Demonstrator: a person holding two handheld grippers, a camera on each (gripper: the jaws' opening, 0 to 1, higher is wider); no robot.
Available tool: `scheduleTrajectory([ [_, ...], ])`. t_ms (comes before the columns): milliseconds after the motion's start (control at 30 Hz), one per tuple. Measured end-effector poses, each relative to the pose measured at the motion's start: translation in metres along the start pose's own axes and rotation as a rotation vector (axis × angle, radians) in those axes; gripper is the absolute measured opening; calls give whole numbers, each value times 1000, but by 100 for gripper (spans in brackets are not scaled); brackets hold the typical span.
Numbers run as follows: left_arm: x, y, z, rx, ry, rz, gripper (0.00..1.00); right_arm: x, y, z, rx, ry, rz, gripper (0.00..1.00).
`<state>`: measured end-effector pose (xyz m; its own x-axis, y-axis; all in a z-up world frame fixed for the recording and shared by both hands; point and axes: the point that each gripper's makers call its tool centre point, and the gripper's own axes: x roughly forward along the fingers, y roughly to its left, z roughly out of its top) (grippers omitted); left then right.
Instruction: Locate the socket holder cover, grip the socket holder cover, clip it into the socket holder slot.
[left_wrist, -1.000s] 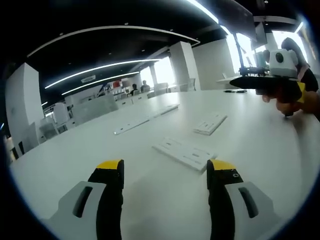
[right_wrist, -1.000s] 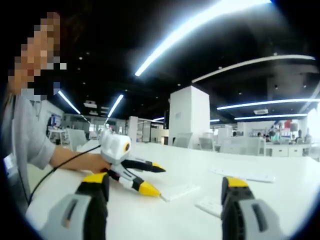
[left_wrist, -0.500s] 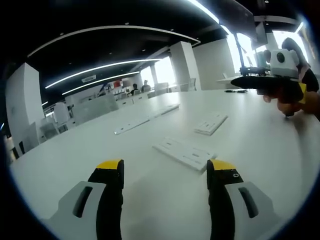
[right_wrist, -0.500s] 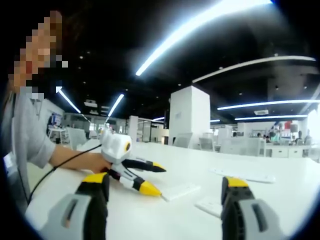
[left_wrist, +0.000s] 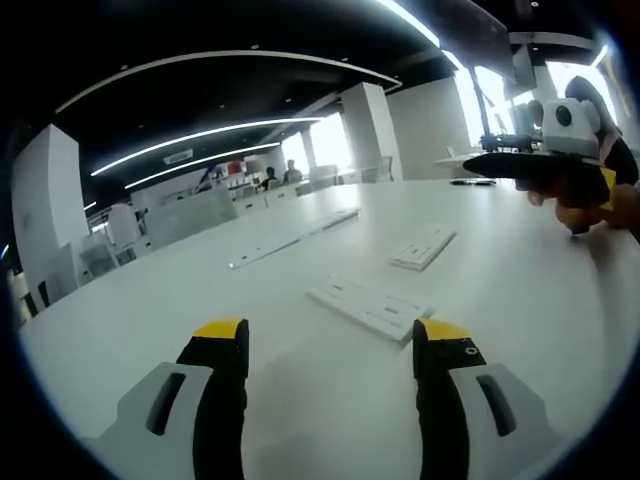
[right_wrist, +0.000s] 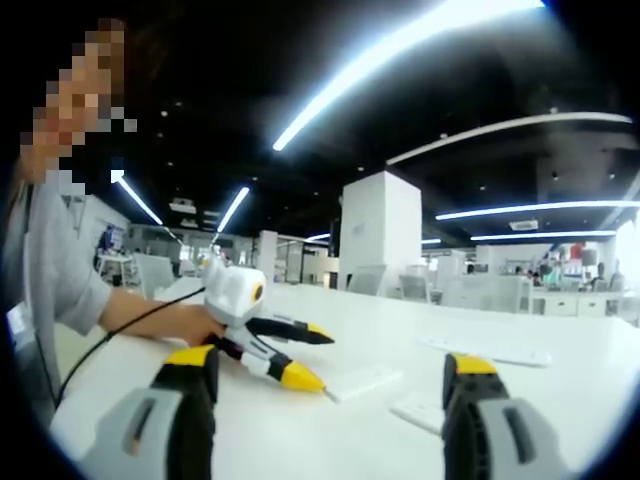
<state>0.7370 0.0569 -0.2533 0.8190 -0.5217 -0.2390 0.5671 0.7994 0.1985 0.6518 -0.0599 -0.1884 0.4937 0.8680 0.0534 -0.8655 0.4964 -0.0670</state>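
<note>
So far nothing is gripped. In the left gripper view the left gripper (left_wrist: 330, 345) sits low at the bottom of the frame, its yellow-tipped jaws spread wide with bare white table (left_wrist: 130, 330) between them. Just above the right-hand jaw, right of centre, lies a flat white strip with moulded slots, which I take to be the socket holder (left_wrist: 368, 305). A shorter white piece, probably the socket holder cover (left_wrist: 421, 246), lies beyond it, apart from the holder, towards the upper right. Two long thin white strips (left_wrist: 290, 238) lie farther back near the centre.

At the upper right edge of that view the right gripper (left_wrist: 470, 165) is held in a hand (left_wrist: 585, 205) above the table. In the right gripper view its own jaws (right_wrist: 325, 380) stand wide apart at the bottom, empty, and the left gripper shows left of centre, resting on the table beside two flat white pieces at lower centre.

The step in hand looks like locating the cover. To do it well, bring one gripper low and square to the cover's long edges, close across its narrow width, and lift it level. The part is thin, so a shallow, flat approach should stop the jaws sliding off or pushing it along the smooth table.
</note>
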Motion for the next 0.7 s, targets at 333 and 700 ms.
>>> scheduleTrajectory([
  [333, 0, 0, 0, 1, 0, 2, 66, 1, 1, -1, -6, 4, 3, 93],
  [700, 0, 0, 0, 1, -1, 1, 66, 1, 3, -1, -11, 6, 5, 93],
])
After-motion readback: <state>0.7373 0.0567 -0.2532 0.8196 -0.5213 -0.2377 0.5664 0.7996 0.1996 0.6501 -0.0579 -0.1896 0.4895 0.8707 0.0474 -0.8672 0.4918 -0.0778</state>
